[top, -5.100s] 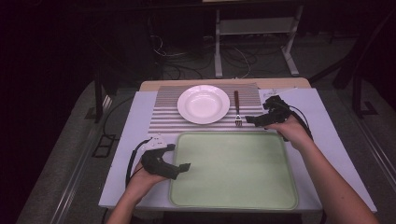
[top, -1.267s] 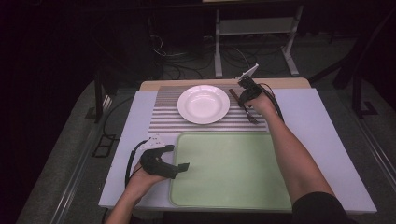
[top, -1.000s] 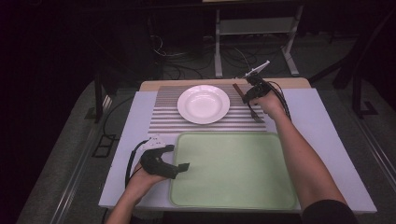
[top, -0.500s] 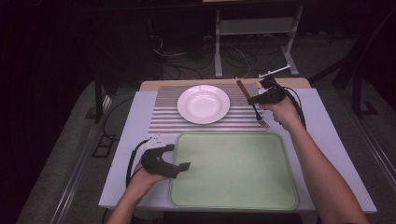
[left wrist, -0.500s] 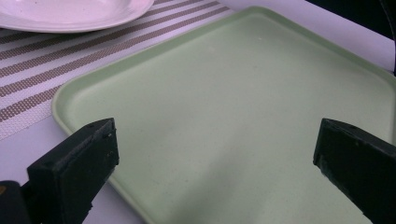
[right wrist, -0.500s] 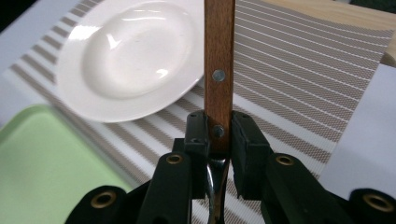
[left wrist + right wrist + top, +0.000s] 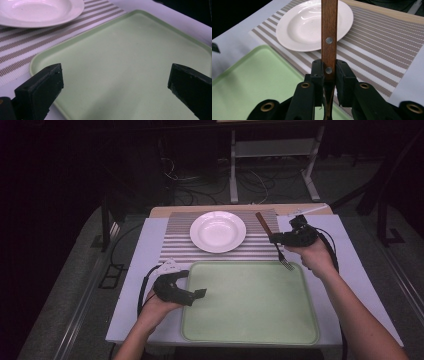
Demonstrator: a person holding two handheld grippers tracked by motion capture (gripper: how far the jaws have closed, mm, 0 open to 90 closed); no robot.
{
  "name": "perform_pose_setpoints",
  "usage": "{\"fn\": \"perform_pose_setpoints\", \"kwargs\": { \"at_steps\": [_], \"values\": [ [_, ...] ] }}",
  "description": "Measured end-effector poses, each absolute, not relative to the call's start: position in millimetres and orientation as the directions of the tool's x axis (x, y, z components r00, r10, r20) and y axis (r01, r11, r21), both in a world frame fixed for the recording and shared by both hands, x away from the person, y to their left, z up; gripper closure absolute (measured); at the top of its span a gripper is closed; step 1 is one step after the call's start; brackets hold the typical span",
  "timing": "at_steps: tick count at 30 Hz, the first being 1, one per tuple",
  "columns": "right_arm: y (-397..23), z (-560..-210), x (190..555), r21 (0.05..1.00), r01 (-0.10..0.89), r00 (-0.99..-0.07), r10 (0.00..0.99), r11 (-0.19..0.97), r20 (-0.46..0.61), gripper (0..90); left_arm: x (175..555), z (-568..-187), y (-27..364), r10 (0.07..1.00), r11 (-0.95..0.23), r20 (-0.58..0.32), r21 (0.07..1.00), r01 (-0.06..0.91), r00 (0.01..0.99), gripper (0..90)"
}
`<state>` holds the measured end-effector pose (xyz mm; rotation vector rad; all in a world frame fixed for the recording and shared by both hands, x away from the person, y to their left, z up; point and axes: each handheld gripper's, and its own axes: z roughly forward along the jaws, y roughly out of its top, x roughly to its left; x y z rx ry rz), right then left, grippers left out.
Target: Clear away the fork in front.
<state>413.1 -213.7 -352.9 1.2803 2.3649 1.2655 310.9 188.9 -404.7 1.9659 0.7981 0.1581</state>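
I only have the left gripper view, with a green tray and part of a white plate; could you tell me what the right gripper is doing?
Observer: The right gripper is shut on a fork by its wooden handle.
Operator: Where are the tines?
Observer: At the green tray's far right rim, pointing towards the person.
Operator: And my own gripper?
Observer: The left gripper is open at the tray's near left edge.

The fork [image 7: 329, 42] is cut off by the top edge in the right gripper view — its tines are hidden below the jaws. The plate [image 7: 37, 12] is clipped at the left gripper view's top, and the tray [image 7: 130, 65] runs past the bottom edge.
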Motion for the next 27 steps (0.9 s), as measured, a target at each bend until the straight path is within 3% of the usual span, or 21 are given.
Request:
{"fn": "perform_pose_setpoints", "kwargs": {
  "at_steps": [27],
  "values": [
    [-216,-376,340,0.806,0.527,-0.698,0.679,0.271,0.228,77.1,352,-368,116,0.52,-0.312,-0.189,0.866,0.391,0.833,0.0]
  ]
}}
